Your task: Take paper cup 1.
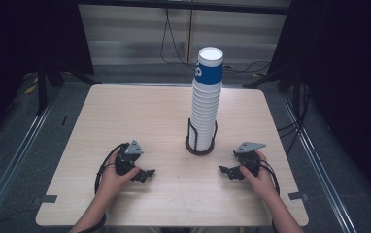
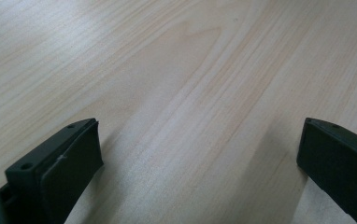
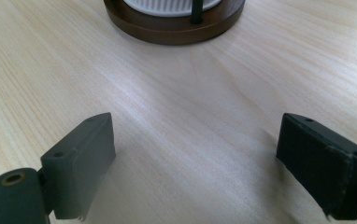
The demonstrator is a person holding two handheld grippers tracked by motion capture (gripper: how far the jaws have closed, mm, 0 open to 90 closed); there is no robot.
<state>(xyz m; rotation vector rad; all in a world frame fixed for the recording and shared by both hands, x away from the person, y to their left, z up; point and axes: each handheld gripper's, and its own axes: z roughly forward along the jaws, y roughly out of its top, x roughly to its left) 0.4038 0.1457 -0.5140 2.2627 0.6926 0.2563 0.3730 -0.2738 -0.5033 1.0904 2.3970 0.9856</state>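
Two hand-held grippers, left (image 1: pixel 147 173) and right (image 1: pixel 225 170), rest wide apart and empty on the table (image 1: pixel 125 116) near the cup stack (image 1: pixel 206 102), probably ready to grab a cup.

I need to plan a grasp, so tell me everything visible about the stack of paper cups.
The stack of paper cups is a tall column of nested white cups, mouths up, the top one showing a blue band with a white mark. It leans slightly. Its foot sits in a round dark brown holder with thin black upright rods, near the middle of the wooden table. The right gripper view shows ribbed white cup rims inside the base. Neither gripper touches it.
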